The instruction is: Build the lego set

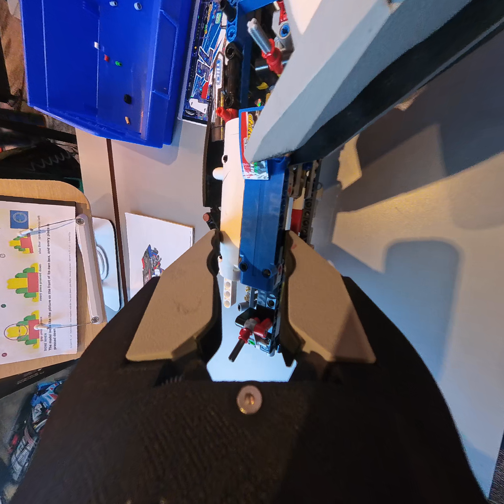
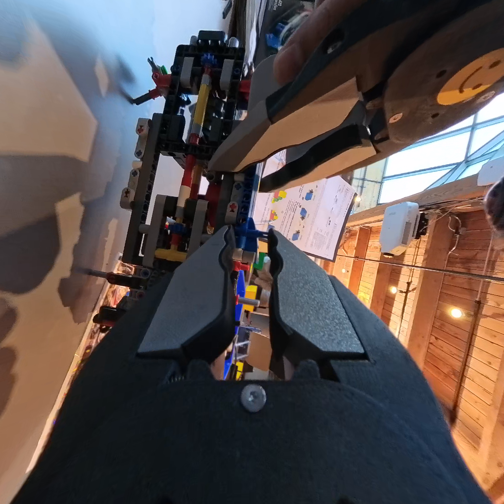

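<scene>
The lego model is a long vehicle frame with a blue side panel (image 1: pixel 261 218) and a white panel (image 1: pixel 231 191). In the right wrist view its black and grey beam frame (image 2: pixel 174 152) shows, with a yellow and red shaft. My left gripper (image 1: pixel 252 242) is shut on the model across the two panels and holds it above the table (image 1: pixel 152 177); it also shows in the right wrist view (image 2: pixel 300 131). My right gripper (image 2: pixel 251 234) is closed on a small blue piece (image 2: pixel 246 231) at the model's edge. Its grey finger (image 1: pixel 313 81) shows in the left wrist view.
A blue bin (image 1: pixel 95 68) with a few small parts and a sticker sheet (image 1: pixel 204 62) lie at the far side. An instruction booklet (image 1: pixel 158 245) and a clipboard with a printed sheet (image 1: pixel 41 272) lie to the left. A hand (image 2: pixel 294 54) holds the left gripper. Left tips to right tips: about 5 cm.
</scene>
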